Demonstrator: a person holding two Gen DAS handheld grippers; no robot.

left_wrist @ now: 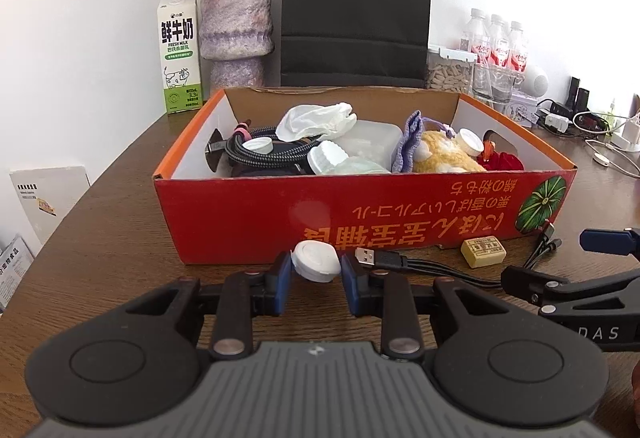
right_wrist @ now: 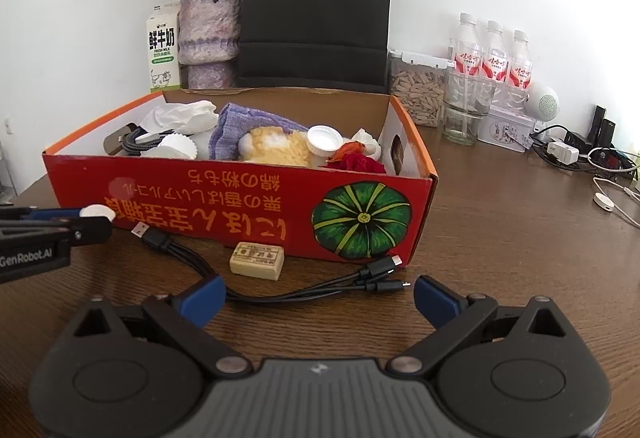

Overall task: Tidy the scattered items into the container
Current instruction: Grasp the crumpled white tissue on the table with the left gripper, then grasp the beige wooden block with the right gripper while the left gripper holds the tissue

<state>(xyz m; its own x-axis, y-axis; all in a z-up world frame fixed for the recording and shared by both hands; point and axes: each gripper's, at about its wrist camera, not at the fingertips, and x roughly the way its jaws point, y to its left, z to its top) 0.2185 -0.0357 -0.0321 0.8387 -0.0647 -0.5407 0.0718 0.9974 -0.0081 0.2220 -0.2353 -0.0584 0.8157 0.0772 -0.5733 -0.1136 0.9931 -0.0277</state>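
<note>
White round plastic cap [left_wrist: 316, 261] pinched in left gripper [left_wrist: 316, 270], just before red cardboard box [left_wrist: 248, 214]. Right gripper [right_wrist: 318, 296] spread wide over black multi-plug cable [right_wrist: 280, 292], beige block [right_wrist: 257, 261] beside.

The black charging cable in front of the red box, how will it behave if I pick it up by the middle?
The cable will probably go floppy: it already lies in loose curves on the table. Its split ends would likely dangle, since several plugs branch off one side. It looks thin and light, so the open right tool may need to close fully.
</note>
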